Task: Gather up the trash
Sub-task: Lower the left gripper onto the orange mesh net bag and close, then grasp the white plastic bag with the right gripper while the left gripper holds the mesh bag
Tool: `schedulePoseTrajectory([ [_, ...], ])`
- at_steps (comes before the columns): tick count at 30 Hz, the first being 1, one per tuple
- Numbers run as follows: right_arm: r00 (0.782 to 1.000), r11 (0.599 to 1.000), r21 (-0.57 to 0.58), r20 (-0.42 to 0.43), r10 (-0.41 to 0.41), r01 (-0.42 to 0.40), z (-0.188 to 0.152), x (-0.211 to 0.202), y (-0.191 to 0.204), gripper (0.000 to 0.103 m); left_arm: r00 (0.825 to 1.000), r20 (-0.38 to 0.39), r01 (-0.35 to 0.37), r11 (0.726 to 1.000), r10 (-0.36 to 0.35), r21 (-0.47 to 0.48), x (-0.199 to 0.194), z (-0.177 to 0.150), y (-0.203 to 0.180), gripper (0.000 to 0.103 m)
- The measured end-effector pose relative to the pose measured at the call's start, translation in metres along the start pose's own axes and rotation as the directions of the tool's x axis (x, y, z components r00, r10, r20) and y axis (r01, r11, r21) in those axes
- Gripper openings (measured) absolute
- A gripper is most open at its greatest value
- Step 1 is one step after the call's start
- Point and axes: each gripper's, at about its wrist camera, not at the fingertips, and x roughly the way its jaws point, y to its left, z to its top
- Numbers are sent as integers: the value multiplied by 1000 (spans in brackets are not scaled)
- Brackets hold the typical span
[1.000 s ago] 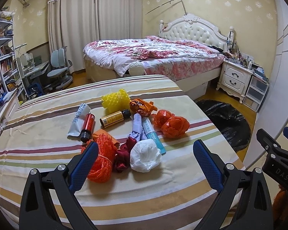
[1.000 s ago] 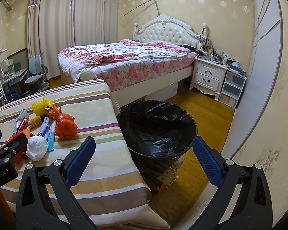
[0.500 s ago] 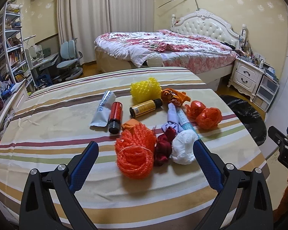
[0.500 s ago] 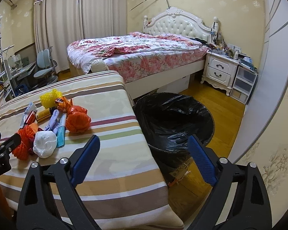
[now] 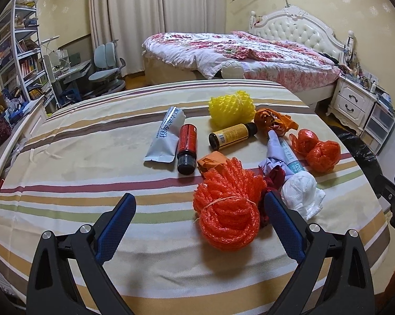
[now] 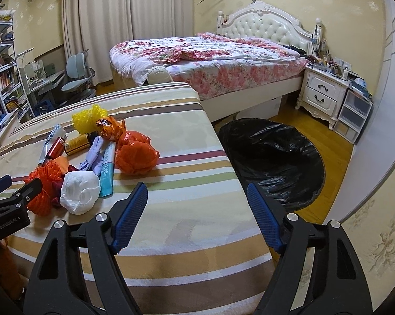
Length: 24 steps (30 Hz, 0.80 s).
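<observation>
Trash lies in a heap on the striped table point(image 5: 79, 178): an orange foam net point(image 5: 227, 210), a white crumpled wad point(image 5: 301, 194), a red bottle point(image 5: 187, 144), a yellow-labelled bottle point(image 5: 231, 136), a silver tube point(image 5: 165, 136), a yellow foam net point(image 5: 231, 107) and an orange bag point(image 5: 321, 152). My left gripper point(image 5: 200, 210) is open and empty, its right finger beside the orange net. My right gripper point(image 6: 197, 199) is open and empty over the table's right edge. The black-lined bin point(image 6: 273, 157) stands on the floor to the right of the table.
A bed point(image 6: 210, 60) stands behind the table, with a white nightstand point(image 6: 323, 94) and drawers to its right. A desk, chair point(image 5: 105, 63) and bookshelf point(image 5: 21, 52) are at the far left. A wall runs along the right side.
My left gripper has swung left and closer to the table, so the orange net now sits by its right finger. My right gripper has swung left, from over the bin toward the table.
</observation>
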Motion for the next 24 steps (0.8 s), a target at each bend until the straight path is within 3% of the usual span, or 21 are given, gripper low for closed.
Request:
schedulePoseTrajectory([
  [2, 1000, 1000, -3, -3, 1, -1, 0, 1, 3, 76, 1000, -6, 8, 1000, -8, 5, 1, -2, 0, 85],
  [3, 1000, 1000, -6, -5, 1, -1, 0, 2, 3, 76, 1000, -13, 25, 1000, -25, 9, 2, -3, 1, 75],
  [6, 1000, 1000, -13, -8, 3, -3, 0, 2, 5, 76, 996, -37, 77, 997, -77, -1, 6, -4, 1, 66],
  [9, 1000, 1000, -20, -9, 6, -7, -1, 1, 7, 76, 991, -37, 127, 992, -127, 5, 3, -5, 0, 49],
  [19, 997, 995, -66, -7, 74, -74, 0, -2, 34, 76, 994, 21, 107, 994, -106, -29, -21, -3, 21, 47],
  [22, 994, 989, -101, -14, 107, -108, 0, -2, 51, 76, 997, 33, 75, 996, -73, -47, -25, -5, 34, 47],
  [24, 990, 983, -124, -24, 137, -139, 0, 0, 62, 70, 998, 41, 43, 998, -41, -50, -26, -6, 42, 47],
])
